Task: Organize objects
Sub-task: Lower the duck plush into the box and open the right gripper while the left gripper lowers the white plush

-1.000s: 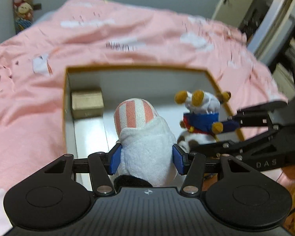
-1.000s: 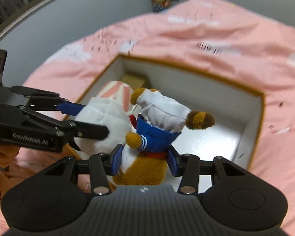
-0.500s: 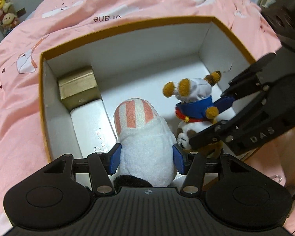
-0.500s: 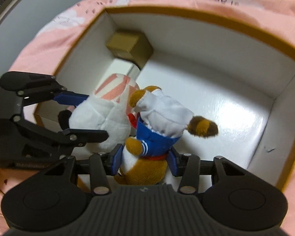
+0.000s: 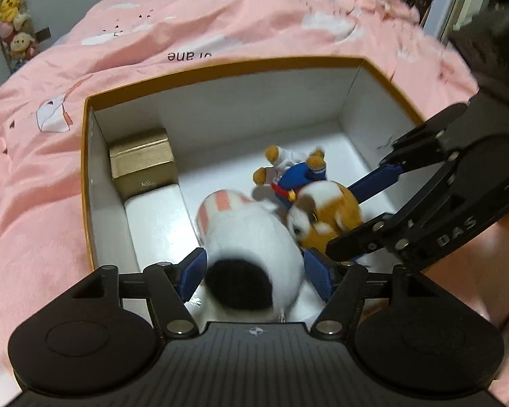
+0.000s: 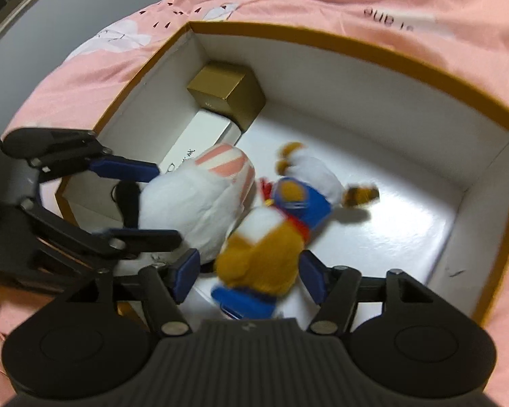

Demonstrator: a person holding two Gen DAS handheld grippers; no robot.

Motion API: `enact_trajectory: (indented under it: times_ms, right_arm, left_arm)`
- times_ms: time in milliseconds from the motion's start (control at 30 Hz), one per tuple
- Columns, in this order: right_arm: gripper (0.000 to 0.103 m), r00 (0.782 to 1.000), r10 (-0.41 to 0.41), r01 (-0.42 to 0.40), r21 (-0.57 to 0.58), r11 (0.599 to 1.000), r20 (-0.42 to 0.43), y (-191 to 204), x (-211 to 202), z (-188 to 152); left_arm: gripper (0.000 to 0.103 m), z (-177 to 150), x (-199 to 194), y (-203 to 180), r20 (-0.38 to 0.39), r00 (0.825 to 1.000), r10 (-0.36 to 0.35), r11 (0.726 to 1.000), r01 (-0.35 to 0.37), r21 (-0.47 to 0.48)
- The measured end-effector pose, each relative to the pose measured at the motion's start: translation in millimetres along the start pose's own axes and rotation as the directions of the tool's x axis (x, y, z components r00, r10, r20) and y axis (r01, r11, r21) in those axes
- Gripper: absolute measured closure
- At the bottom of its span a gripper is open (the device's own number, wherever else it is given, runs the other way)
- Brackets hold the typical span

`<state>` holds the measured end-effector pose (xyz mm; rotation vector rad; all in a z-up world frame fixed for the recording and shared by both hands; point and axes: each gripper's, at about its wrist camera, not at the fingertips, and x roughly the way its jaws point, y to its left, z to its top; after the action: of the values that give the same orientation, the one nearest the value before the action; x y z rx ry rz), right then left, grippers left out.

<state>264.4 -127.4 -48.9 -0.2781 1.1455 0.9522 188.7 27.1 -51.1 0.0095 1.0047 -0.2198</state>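
Note:
A white plush with a pink-striped end (image 5: pixel 251 234) lies in the white box with an orange rim (image 5: pixel 220 66), between the fingers of my left gripper (image 5: pixel 254 274), whose jaws stand wide and loose around it. A brown plush in a blue sailor suit (image 6: pixel 275 237) lies beside it on the box floor, between the spread fingers of my right gripper (image 6: pixel 247 274). The white plush (image 6: pixel 200 200) and left gripper (image 6: pixel 146 203) also show in the right wrist view; the brown plush (image 5: pixel 319 200) and right gripper (image 5: pixel 373 210) show in the left wrist view.
A gold carton (image 5: pixel 140 161) stands in the box's far left corner, with a long white carton (image 5: pixel 156 217) in front of it along the left wall. The box rests on a pink bedspread (image 5: pixel 220 23). Stuffed toys (image 5: pixel 10 17) hang at the far left.
Both grippers have opened and let go of their plush toys. The two toys have dropped and tipped over onto the box floor, still blurred from motion. Both grippers have pulled back a little.

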Motion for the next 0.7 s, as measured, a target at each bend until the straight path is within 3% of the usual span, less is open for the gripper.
enact_trajectory:
  times_ms: [100, 300, 333, 400, 567, 700]
  right_arm:
    - [0.037, 1.000, -0.016, 0.016, -0.025, 1.000, -0.003, 5, 1, -2]
    - [0.038, 0.996, -0.087, 0.087, -0.032, 0.996, -0.001, 6, 14, -1]
    - [0.042, 0.996, -0.092, 0.092, -0.028, 0.995, 0.000, 4, 16, -1]
    - [0.049, 0.994, -0.109, 0.109, -0.043, 0.993, -0.006, 4, 18, -2]
    - [0.052, 0.987, -0.155, 0.142, -0.214, 0.966, -0.044, 15, 9, 2]
    - [0.053, 0.975, -0.176, 0.119, -0.360, 0.926, -0.132, 25, 8, 12]
  left_arm:
    - [0.028, -1, -5, 1, -0.003, 1.000, -0.026, 0.999, 0.026, -0.041]
    - [0.042, -2, 1, 10, 0.023, 1.000, -0.015, 0.988, 0.019, -0.153]
    - [0.049, -3, 3, 9, 0.023, 1.000, -0.003, 0.988, 0.007, -0.151]
    - [0.051, -4, 3, 9, 0.029, 1.000, -0.002, 0.987, 0.007, -0.160]
    - [0.065, -2, -6, 8, 0.030, 0.999, 0.017, 0.992, -0.013, -0.125]
    - [0.072, -1, -9, 4, 0.035, 0.999, 0.022, 0.995, -0.018, -0.102]
